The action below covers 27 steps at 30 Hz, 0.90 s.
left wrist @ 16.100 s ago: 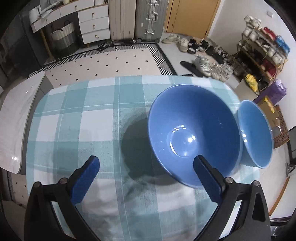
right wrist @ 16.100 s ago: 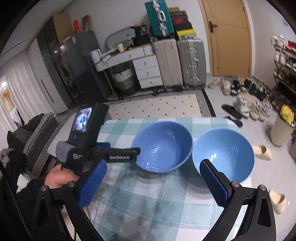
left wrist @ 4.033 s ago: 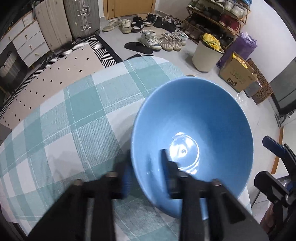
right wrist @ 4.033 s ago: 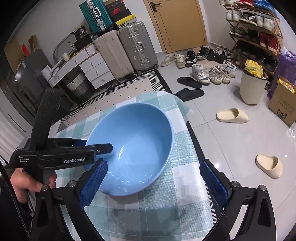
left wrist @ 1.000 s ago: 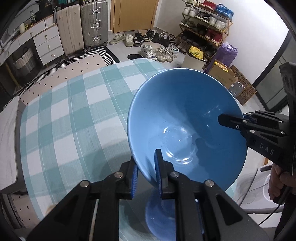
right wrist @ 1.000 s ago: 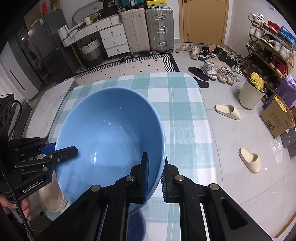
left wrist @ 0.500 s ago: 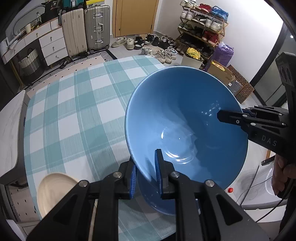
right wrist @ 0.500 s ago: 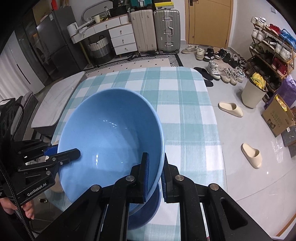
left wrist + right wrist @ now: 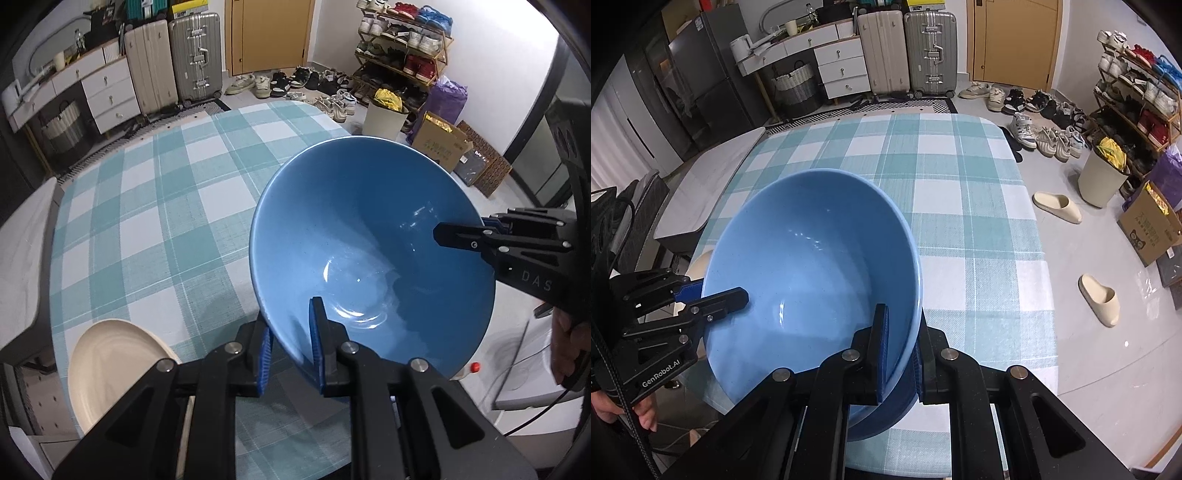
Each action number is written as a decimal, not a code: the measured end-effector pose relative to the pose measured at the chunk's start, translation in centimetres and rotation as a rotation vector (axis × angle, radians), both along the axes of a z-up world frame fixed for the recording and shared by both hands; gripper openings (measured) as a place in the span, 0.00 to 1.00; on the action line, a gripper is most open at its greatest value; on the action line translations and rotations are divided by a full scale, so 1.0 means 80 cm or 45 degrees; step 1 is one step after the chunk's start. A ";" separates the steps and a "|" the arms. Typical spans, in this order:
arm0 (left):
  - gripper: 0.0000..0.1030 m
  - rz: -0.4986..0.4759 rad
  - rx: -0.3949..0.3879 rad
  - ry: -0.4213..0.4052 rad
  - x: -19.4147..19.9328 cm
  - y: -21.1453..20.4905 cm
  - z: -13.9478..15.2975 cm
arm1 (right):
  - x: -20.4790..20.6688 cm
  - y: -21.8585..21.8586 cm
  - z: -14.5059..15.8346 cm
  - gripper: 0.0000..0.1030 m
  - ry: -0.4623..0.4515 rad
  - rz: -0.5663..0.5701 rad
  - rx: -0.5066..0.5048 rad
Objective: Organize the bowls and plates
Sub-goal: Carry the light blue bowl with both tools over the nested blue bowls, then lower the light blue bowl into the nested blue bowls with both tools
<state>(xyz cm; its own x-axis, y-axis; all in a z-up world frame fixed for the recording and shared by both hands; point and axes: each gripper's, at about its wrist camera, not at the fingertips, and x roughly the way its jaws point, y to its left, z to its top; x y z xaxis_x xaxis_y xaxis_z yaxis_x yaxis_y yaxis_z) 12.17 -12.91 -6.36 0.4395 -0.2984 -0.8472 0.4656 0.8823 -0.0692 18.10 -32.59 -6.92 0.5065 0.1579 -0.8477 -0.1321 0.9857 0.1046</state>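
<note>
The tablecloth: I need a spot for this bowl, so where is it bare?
The checked tablecloth lies bare from the blue bowl to the far edge by the suitcases. The near end is crowded: cream plate and both grippers clamping the bowl's rim.

Two suitcases (image 9: 908, 51) stand by a door (image 9: 1012, 40); slippers (image 9: 1058, 206) lie nearby.

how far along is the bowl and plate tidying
Done: the two blue bowls look nested; a darker bowl's wall shows under the top bowl. In hand: the left gripper and right gripper are each shut on opposite sides of the rim, carrying the stack above the checked tablecloth. Left: set it down, perhaps by the cream plate at the near edge.
</note>
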 end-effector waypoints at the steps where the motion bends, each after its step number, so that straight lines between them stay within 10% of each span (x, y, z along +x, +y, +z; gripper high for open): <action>1: 0.16 -0.005 0.020 -0.015 -0.004 -0.002 -0.002 | -0.001 0.000 -0.003 0.11 0.003 0.004 0.004; 27: 0.19 -0.042 0.168 0.024 -0.009 -0.013 -0.070 | -0.016 0.002 -0.046 0.11 -0.007 0.010 -0.050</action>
